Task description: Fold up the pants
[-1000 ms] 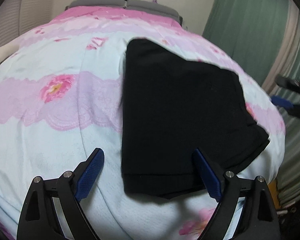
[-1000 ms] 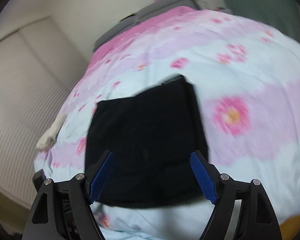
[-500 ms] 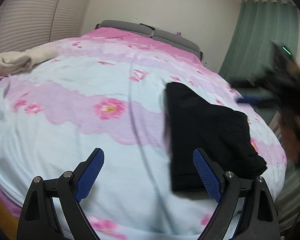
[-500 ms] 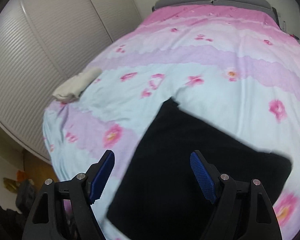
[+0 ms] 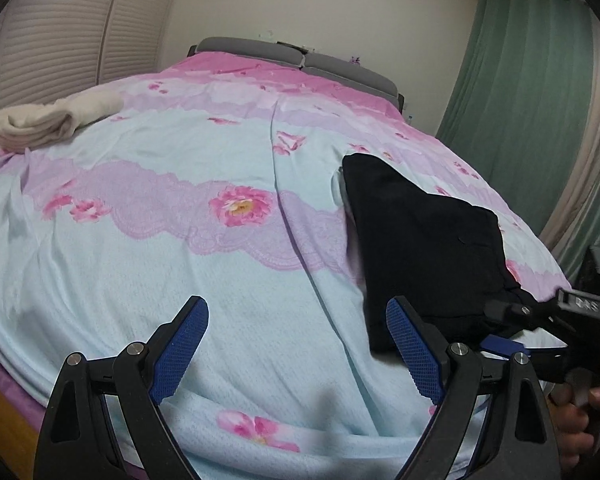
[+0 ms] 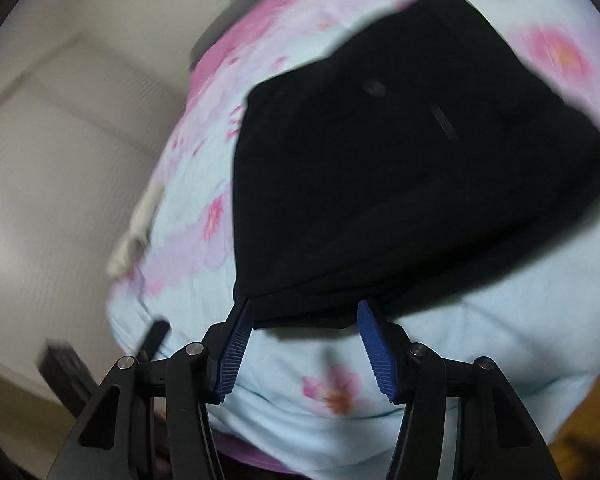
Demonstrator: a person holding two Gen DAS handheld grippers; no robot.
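My left gripper [image 5: 296,344] hangs with its blue pads spread wide and nothing between them, only the pale blue and pink flowered bedspread [image 5: 228,280] below. The folded black pants [image 5: 424,248] lie ahead of it and off to the side of its outer finger, flat on the bedspread, with their near edge just beyond that fingertip. Far ahead on the other side a cream folded cloth [image 5: 48,120] sits near the edge of the bed, well apart from the pants. Past the outer finger I can see my right gripper [image 5: 504,328] coming in low at the pants' near corner, my hand [image 5: 580,420] on its handle.

From my right gripper's [image 6: 302,312] own view, the pants [image 6: 400,160] fill the space straight ahead, and their near hem lies right at my fingertips. The jaws are closing, about halfway in, with the hem's edge reaching between the two tips. The picture is smeared, so I cannot tell for sure whether either pad [image 6: 374,340] already presses the cloth; it looks as if the tips only meet the edge and nothing is pinched. Under the fingers the bedspread [image 6: 500,340] shows bare, with a pink flower just below the gap.
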